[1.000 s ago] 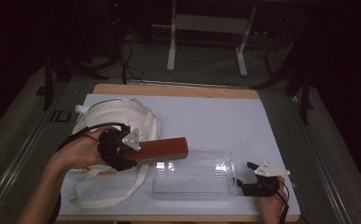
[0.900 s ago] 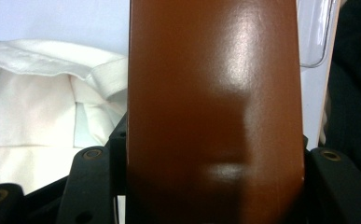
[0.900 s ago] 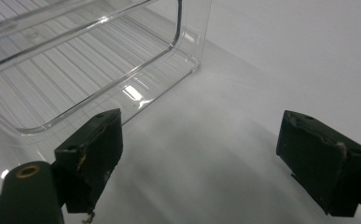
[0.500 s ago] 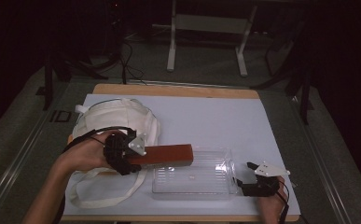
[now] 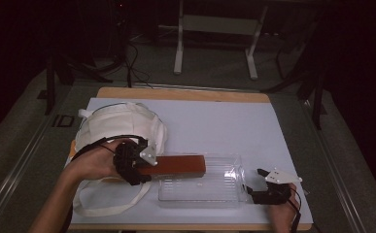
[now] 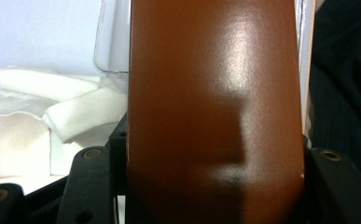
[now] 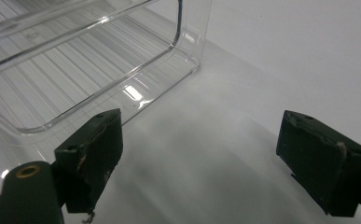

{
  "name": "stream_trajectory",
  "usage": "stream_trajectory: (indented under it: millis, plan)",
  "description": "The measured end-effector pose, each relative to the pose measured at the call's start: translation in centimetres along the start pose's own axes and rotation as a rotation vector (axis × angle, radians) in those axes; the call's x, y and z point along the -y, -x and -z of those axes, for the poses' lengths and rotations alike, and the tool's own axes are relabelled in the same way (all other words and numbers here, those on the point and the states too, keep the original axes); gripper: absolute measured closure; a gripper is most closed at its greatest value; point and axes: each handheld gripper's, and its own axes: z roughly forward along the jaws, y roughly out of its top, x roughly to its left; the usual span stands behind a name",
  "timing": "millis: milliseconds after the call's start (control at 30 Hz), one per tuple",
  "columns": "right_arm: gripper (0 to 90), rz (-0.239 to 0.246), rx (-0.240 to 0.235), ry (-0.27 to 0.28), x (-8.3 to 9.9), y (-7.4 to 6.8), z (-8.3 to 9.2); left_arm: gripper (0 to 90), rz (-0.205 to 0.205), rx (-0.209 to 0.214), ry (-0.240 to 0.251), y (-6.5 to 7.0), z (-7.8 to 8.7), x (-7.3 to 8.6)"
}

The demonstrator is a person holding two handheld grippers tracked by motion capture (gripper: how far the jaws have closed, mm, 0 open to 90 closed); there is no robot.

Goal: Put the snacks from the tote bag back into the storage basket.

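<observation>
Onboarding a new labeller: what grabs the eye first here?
The long brown block, clamped in the left tongs, reaches over the near-left end of the clear plastic tray. Behind that hand a white cloth bag is heaped at the table's left. The right tongs sit open beside the tray's right end.

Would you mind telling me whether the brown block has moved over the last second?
Yes. The brown block, held by the left gripper, has shifted rightward, farther over the clear tray.
</observation>
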Motion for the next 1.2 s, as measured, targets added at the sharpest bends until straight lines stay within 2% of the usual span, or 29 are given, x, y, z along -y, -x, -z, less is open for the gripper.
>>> stream_trajectory:
  millis: [500,1200]
  plan:
    - [14.5,-0.002,-0.001,-0.001,0.0,0.0,0.0,43.6,-0.02,0.031,0.0,0.5,-1.1,-0.6]
    - [14.5,0.0,-0.003,-0.003,0.0,0.0,0.0,43.6,-0.058,0.046,-0.011,1.0,-2.1,-1.7]
